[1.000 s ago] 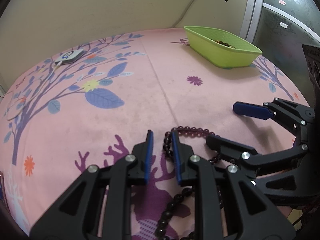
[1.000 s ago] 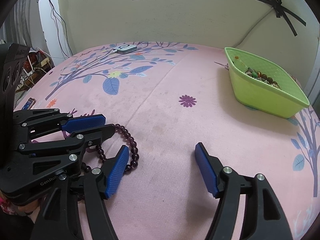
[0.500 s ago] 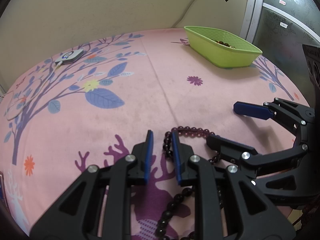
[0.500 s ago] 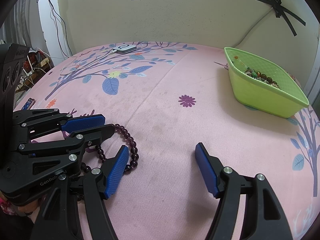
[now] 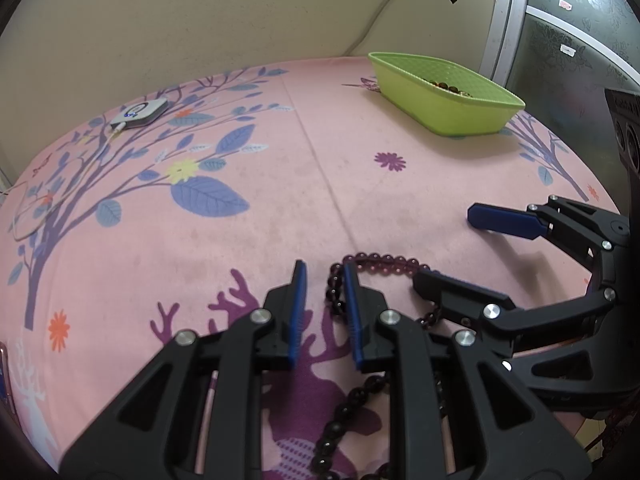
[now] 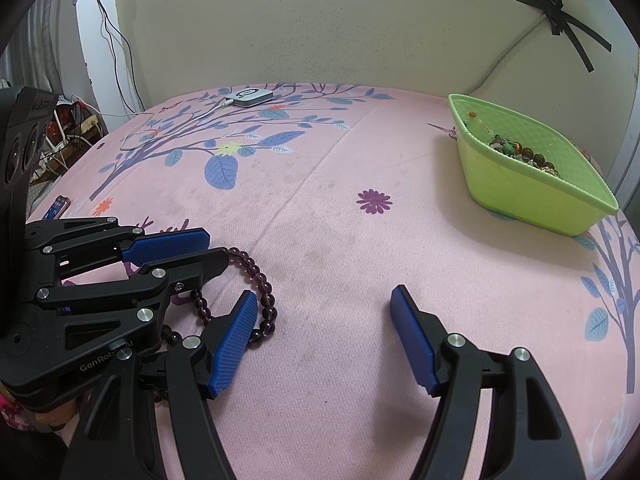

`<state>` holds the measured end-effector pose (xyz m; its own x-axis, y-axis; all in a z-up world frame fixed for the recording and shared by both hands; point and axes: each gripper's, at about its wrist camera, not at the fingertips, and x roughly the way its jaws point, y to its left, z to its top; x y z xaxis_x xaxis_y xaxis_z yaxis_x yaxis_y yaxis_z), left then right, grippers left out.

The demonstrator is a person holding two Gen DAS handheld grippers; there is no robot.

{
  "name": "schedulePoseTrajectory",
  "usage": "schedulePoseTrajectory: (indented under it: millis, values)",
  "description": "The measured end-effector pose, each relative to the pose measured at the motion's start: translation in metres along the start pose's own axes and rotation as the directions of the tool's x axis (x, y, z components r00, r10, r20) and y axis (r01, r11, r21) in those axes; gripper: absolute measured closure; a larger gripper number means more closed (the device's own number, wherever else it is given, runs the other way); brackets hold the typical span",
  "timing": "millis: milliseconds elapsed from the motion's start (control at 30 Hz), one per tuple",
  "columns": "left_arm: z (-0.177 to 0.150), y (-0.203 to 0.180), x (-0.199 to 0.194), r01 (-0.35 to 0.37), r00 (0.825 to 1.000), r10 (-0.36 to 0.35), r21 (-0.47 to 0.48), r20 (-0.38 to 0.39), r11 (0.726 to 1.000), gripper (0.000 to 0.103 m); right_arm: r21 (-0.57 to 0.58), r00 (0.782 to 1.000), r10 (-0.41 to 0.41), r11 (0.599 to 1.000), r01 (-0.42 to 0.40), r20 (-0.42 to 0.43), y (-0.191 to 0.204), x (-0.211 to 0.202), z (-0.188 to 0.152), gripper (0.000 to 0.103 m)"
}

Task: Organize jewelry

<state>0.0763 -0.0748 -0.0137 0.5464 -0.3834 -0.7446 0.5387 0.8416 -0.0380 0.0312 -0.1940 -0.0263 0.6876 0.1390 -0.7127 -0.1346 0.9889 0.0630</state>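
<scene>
A dark purple bead necklace (image 5: 384, 261) lies on the pink patterned cloth (image 5: 280, 216), looping under both grippers; it also shows in the right wrist view (image 6: 260, 280). My left gripper (image 5: 324, 280) hovers low over it, jaws a narrow gap apart, with one strand between the blue pads and not pinched. My right gripper (image 6: 324, 312) is wide open just right of the loop, its left finger (image 6: 236, 332) touching the beads. A lime green basket (image 6: 532, 172) holding several pieces of jewelry stands at the far right; it also shows in the left wrist view (image 5: 444, 96).
A small white device (image 6: 248, 98) with a cable lies at the back of the cloth near the wall. A phone (image 6: 56, 206) lies at the cloth's left edge. The wall runs behind the bed-like surface.
</scene>
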Motion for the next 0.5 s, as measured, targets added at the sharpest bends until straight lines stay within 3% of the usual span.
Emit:
schedulePoseTrajectory:
  millis: [500]
  values:
    - [-0.0001, 0.0005, -0.0002, 0.002, 1.0, -0.002, 0.002, 0.0, 1.0, 0.085, 0.011, 1.0, -0.013, 1.0, 0.013, -0.003, -0.0032, 0.0022, 0.0, 0.053]
